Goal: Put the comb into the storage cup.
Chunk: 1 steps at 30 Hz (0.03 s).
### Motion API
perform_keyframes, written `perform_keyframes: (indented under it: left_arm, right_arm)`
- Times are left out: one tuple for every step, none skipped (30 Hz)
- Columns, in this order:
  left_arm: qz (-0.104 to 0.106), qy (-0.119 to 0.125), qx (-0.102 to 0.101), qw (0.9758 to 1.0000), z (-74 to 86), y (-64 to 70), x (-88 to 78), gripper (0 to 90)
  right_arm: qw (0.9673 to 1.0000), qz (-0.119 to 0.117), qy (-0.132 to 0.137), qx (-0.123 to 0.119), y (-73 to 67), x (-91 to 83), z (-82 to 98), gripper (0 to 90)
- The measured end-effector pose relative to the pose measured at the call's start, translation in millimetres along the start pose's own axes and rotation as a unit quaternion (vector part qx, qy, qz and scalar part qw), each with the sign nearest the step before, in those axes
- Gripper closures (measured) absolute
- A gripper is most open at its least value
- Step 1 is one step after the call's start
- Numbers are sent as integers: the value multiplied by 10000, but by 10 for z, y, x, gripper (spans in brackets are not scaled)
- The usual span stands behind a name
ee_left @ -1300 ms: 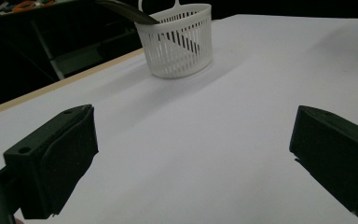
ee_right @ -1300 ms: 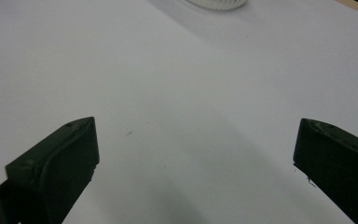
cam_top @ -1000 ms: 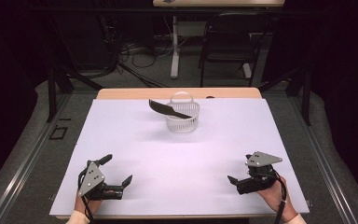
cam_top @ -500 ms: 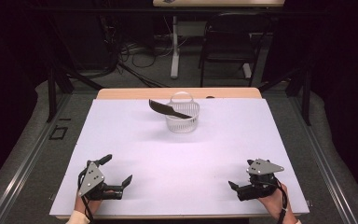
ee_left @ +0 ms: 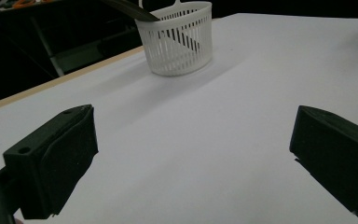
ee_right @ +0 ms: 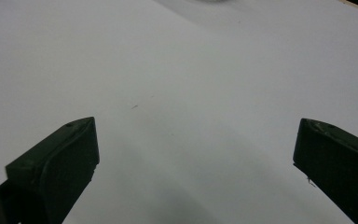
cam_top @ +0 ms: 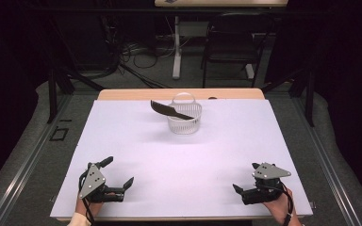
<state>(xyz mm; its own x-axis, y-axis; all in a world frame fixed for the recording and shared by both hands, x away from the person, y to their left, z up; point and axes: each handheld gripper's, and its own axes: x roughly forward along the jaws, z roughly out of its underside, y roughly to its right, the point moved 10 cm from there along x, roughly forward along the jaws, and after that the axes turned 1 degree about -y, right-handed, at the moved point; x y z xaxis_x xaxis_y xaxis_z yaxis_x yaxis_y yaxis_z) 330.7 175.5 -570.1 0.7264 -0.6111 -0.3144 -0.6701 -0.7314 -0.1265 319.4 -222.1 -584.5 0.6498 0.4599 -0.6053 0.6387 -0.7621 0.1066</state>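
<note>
A white slatted basket with a hoop handle stands at the far middle of the white table. A long dark flat utensil leans in it, its end sticking out to the left over the rim. In the left gripper view the basket stands ahead at the upper middle, the dark utensil poking out of it. My left gripper rests open near the front left edge with nothing between its jaws. My right gripper is open near the front right edge, over bare table.
The white cover spans most of the table, with a wooden strip at the far edge. Black frame posts, cables and a chair stand beyond the table on the floor.
My right gripper has drifted a little toward the near edge of the table. The left gripper, basket and utensil have stayed put.
</note>
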Motion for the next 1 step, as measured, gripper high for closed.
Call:
perform_keyframes:
  left_arm:
    - [-7, -8, 1, 10000, 2, -3, 3, 9]
  right_arm:
    - [10000, 1, -17, -6, 5, -4, 5, 0]
